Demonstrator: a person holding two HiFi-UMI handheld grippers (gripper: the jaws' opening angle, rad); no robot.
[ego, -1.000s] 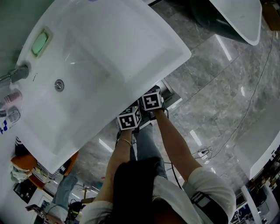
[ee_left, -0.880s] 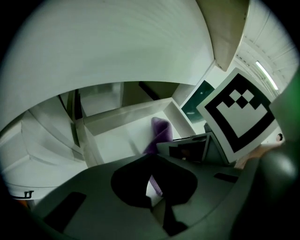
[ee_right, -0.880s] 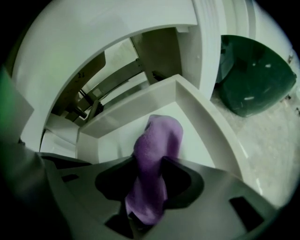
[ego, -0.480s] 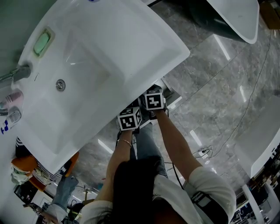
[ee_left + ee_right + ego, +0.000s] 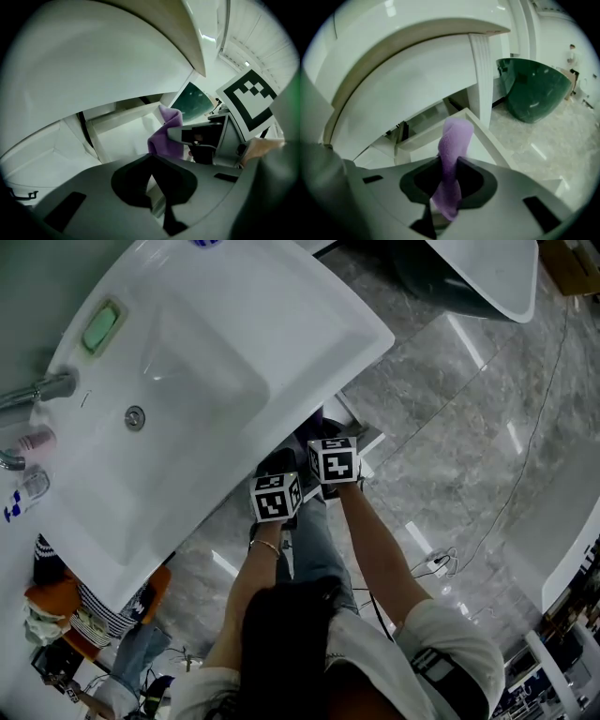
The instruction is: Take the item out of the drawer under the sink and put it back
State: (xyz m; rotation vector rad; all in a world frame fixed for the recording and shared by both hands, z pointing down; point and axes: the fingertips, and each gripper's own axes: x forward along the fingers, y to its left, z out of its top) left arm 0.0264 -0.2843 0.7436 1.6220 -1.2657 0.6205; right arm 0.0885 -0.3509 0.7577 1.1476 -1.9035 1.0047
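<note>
A purple cloth hangs pinched between the jaws of my right gripper, which have just been closing on it. It is held above the open white drawer under the sink. In the left gripper view the same cloth shows to the right, over the drawer. My left gripper is shut with nothing in it, close beside the right one. From the head view only the two marker cubes show, left and right, at the sink's front edge.
A dark green bathtub stands to the right on the grey marble floor. The sink's underside hangs low over the drawer. A green soap and a faucet sit at the sink's back. Cables lie on the floor.
Both marker cubes have come a little further out from under the sink's front edge, and look slightly larger in the head view. The head view has shifted a bit.
</note>
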